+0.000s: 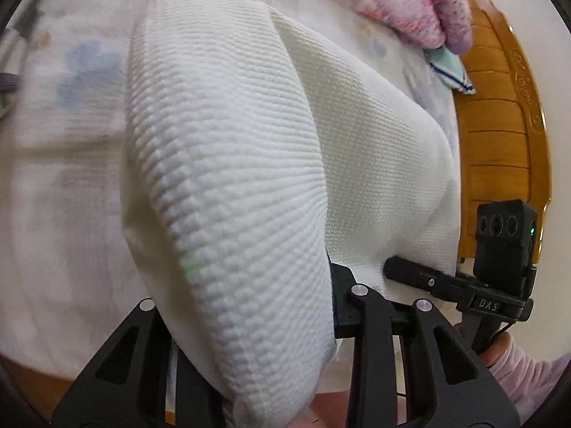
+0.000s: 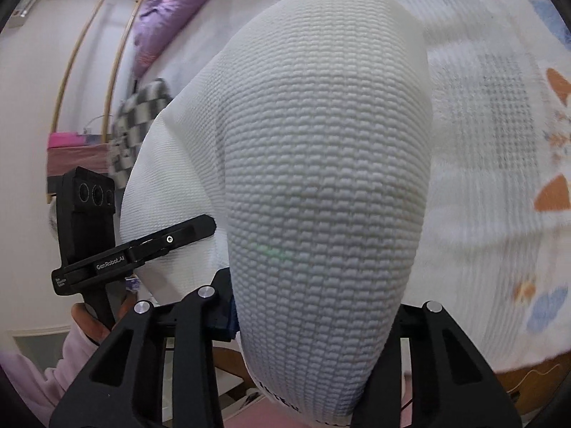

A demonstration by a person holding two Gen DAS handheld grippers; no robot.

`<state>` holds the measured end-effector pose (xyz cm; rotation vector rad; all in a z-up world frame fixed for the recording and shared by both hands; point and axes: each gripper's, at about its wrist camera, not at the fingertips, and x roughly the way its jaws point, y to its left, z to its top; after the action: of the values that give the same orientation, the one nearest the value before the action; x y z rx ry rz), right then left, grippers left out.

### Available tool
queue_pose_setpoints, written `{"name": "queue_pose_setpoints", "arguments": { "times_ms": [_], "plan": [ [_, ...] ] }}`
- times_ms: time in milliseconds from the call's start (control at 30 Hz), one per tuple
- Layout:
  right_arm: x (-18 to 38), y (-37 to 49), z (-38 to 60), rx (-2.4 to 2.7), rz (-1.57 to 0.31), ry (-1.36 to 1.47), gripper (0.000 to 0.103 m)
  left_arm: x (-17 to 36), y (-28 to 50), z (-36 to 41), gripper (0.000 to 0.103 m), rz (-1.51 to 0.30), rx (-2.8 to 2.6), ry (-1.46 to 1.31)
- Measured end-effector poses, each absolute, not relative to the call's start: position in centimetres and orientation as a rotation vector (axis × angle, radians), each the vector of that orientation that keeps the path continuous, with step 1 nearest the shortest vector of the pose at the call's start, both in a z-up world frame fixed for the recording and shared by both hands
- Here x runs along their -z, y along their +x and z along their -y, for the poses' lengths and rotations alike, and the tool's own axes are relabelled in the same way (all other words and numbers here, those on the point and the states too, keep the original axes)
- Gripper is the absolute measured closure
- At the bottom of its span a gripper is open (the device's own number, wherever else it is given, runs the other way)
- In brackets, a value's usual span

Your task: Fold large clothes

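While each gripper's fingers pinch one near corner of the white knit garment point(image 1: 228, 164), left gripper point(image 2: 200, 230) and right gripper point(image 1: 396, 267) hold it above the bed point(image 1: 64, 185), likely for a far fold.

White garment point(image 1: 228, 164) drapes across my view; wooden headboard point(image 1: 499, 135) blocks the right, bed point(image 1: 53, 185) lies open left.

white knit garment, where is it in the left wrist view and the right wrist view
Left wrist view: the white knit garment fills the centre, draped down over this gripper's jaws, stretching right to the other gripper.
Right wrist view: it fills the centre, stretching left to the other gripper.
Shared landmark: the floral bedsheet underneath.
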<state>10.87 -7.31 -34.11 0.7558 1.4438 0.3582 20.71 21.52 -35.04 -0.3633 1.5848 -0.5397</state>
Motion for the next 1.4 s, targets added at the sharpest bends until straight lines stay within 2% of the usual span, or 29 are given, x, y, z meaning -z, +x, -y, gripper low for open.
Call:
{"name": "queue_pose_setpoints", "arguments": {
  "times_ms": [167, 267, 400, 767, 933, 1233, 1400],
  "plan": [
    [28.1, 9.0, 5.8, -0.423, -1.421, 0.675, 0.066, 28.5, 15.5, -21.9, 0.071, -1.522, 0.471, -0.354],
    [24.6, 8.3, 5.0, -0.490, -1.385, 0.577, 0.066, 26.5, 14.2, -21.1, 0.072, -1.476, 0.422, -0.370],
    [20.5, 7.9, 2.1, -0.610, -1.342, 0.462, 0.066, 21.9, 10.0, -24.1, 0.072, -1.402, 0.335, -0.361],
    [15.3, 8.9, -7.8, -0.874, -1.293, 0.398, 0.066, 13.6, 4.6, -31.4, 0.071, -1.251, 0.108, -0.434],
    [14.1, 9.9, -12.4, -0.903, -1.265, 0.381, 0.066, 11.1, 4.2, -38.4, 0.071, -1.214, 0.099, -0.413],
    [15.7, 17.4, -23.2, -0.754, -1.247, 0.496, 0.066, 12.8, 13.7, -51.0, 0.071, -1.244, 0.250, -0.349],
    [17.0, 22.0, -28.0, -0.661, -1.240, 0.551, 0.066, 14.3, 20.8, -55.1, 0.071, -1.277, 0.319, -0.275]
  ]
}}
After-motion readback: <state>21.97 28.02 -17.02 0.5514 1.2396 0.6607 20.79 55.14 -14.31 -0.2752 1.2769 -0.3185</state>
